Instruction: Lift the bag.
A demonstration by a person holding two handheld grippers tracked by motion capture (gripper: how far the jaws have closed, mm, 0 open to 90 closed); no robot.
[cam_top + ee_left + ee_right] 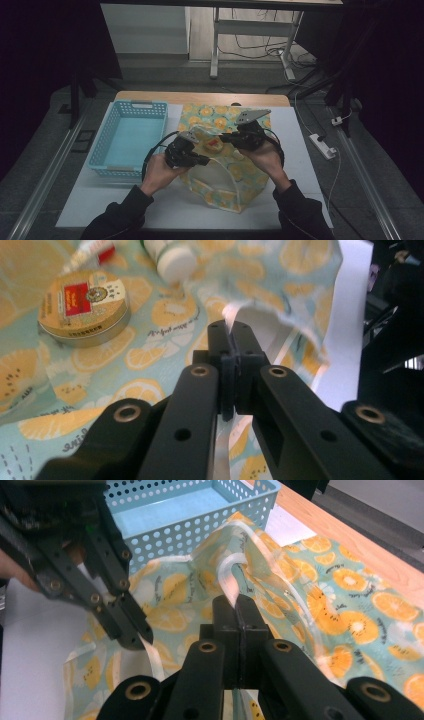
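I see the white table (300, 150) carrying the blue basket (127, 137) on the left and the lemon-print bag (235, 175) beside it at the centre. Both forearms reach in from below, and the left gripper (202, 161) and right gripper (226, 136) face each other over the bag's mouth, each clamped on its pale rim strip (231, 577). Inside lie a round tin (82, 306) and what looks like a white-capped bottle (172, 260).

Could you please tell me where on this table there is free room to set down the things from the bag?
The blue basket holds nothing. The white table is bare right of the orange-print bag and along its near edge. The middle is crowded: both tongs, left and right, pinch the bag's handles.
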